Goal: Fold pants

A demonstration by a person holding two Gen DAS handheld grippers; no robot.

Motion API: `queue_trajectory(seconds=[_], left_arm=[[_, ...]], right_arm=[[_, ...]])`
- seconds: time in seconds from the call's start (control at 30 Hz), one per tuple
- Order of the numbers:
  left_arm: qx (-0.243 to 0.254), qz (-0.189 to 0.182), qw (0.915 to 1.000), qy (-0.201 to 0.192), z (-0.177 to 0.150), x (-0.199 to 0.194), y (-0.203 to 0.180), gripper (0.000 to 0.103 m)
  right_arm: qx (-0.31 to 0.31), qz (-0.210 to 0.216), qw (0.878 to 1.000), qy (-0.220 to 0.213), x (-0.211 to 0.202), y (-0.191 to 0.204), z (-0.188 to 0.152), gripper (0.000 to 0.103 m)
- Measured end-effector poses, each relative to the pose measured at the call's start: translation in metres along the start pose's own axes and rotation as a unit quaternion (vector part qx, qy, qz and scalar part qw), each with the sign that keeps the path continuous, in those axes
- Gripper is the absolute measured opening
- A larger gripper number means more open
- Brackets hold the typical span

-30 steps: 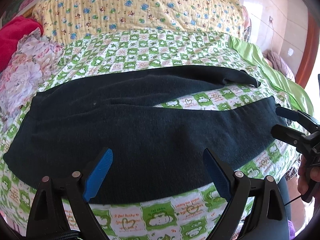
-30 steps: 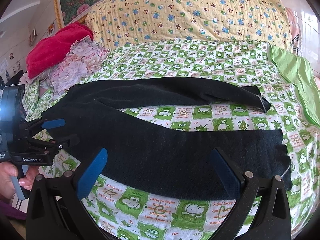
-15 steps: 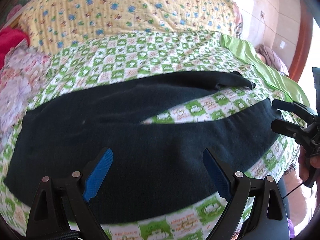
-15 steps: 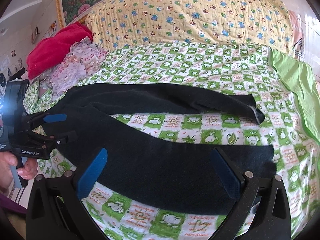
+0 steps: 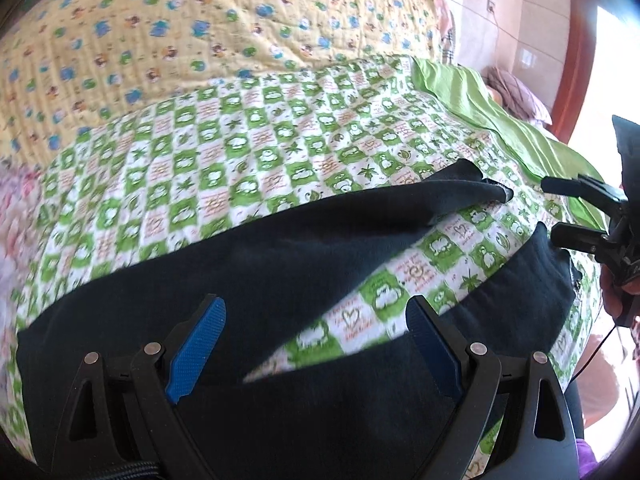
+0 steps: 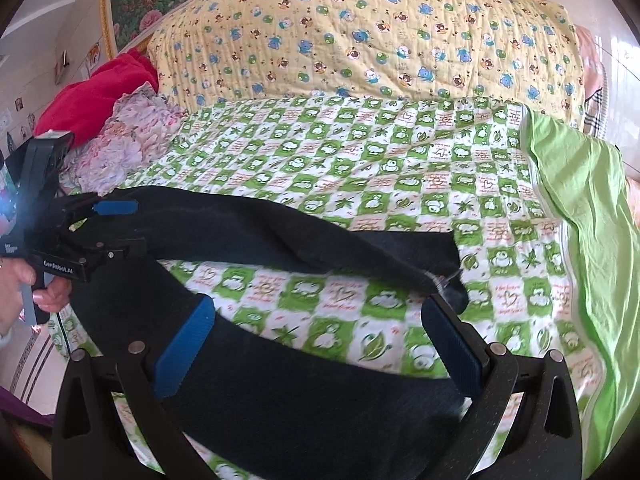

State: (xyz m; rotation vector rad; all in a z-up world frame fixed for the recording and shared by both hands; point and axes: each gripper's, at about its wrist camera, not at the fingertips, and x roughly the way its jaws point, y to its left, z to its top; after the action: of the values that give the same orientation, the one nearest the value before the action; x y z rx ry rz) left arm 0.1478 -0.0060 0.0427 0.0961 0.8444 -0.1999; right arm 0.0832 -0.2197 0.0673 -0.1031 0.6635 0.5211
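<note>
Dark navy pants [image 5: 256, 276] lie spread across the bed, waist to the left, two legs forked to the right; they also show in the right wrist view [image 6: 304, 380]. My left gripper [image 5: 316, 344] is open, low over the seat and near leg. My right gripper [image 6: 320, 344] is open over the near leg close to its cuff. The far leg's cuff [image 6: 444, 276] lies just beyond its right finger. Each gripper shows in the other view, the right [image 5: 560, 212] beside the cuffs, the left [image 6: 116, 228] at the waist end, both with jaws apart.
The bed has a green-and-white checked sheet [image 6: 360, 168] and a yellow printed quilt [image 6: 360, 32] at its head. A plain green cloth [image 6: 588, 208] lies along the right edge. Red and floral clothes [image 6: 116, 128] are piled at the far left. Tiled floor [image 6: 36, 364] lies beyond the bed's left edge.
Both grippers have moved forward and lower over the pants. The left view has swung right and the right gripper has come closer to the leg cuffs. Both stay open.
</note>
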Motion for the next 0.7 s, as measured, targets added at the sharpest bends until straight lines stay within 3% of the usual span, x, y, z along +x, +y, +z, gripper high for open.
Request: queue_trajectory(seconds=[0.2, 0.33, 0.57, 0.67, 0.7], left_arm=[[0.07, -0.024, 0.997, 0.022, 0.04, 0.039, 0.004, 0.092], [0.149, -0.054, 0.9863, 0.048, 0.064, 0.073, -0.001, 0.092], [0.213, -0.1, 0.9669, 0.099, 0.087, 0.122, -0.002, 0.088], [0.24, -0.11, 0.9565, 0.125, 0.09, 0.14, -0.003, 0.077], [0.249, -0.113, 0.9524, 0.136, 0.09, 0.146, -0.004, 0.067]], right_arm=[[-0.031, 0.003, 0.999, 0.037, 0.027, -0.028, 0.017, 0.103], [-0.054, 0.017, 0.997, 0.061, 0.048, -0.04, 0.025, 0.103], [-0.082, 0.043, 0.991, 0.097, 0.077, -0.05, 0.029, 0.1], [-0.08, 0.054, 0.988, 0.12, 0.089, -0.056, 0.025, 0.09], [-0.075, 0.057, 0.987, 0.13, 0.093, -0.059, 0.023, 0.084]])
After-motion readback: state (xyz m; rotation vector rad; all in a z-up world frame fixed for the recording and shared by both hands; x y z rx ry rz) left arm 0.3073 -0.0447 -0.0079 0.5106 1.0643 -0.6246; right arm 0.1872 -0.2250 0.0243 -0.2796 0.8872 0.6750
